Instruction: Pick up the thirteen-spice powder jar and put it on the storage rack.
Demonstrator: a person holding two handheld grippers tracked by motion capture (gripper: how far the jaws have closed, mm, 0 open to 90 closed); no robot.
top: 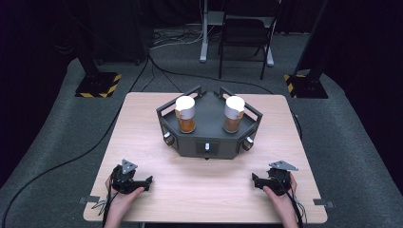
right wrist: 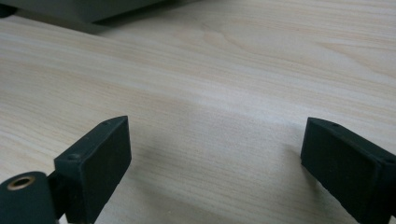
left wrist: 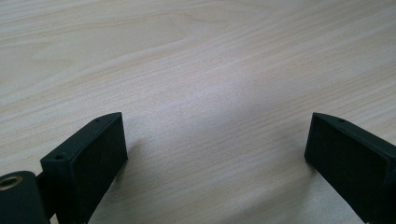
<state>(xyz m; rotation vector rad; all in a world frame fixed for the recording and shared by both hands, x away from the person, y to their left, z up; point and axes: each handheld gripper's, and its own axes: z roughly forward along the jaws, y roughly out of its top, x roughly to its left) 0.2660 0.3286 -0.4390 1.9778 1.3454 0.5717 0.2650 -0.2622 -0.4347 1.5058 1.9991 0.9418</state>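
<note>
Near edge of the table [top: 157, 199]: both hand-held grippers rest low on the wood, one at each near corner. The left gripper [top: 142, 183] sits at near left with its jaws pointing inward toward the table's middle. In the left gripper view [left wrist: 215, 154] the jaws stand wide apart, bare wood grain between them, nothing clasped. The right gripper [top: 256, 180] sits at near right, jaws also turned inward. In the right gripper view [right wrist: 215, 158] its jaws are likewise spread and released, with wood between them and a dark edge of the stand at the top left corner.

Mid table, well apart from both grippers: a dark angular stand [top: 209, 142] with railings at its far corners. On its deck stand two jars. The left jar [top: 185, 114] and the right jar [top: 234, 114] each show amber contents below and a white cap or wrap above.

Orientation: both jars stand upright, long axis vertical, white tops up. They sit side by side across the stand, one left and one right of its centre line. The stand's narrower front face, with a small light control, points toward the near edge.

Progress, as a judgement: nothing is started. Neither jar is touched or lifted, and both grippers are idle and empty. All the handling remains: reach forward, close on a jar, and carry on from there.

Far: grey floor, cables, chair, posts.
</note>
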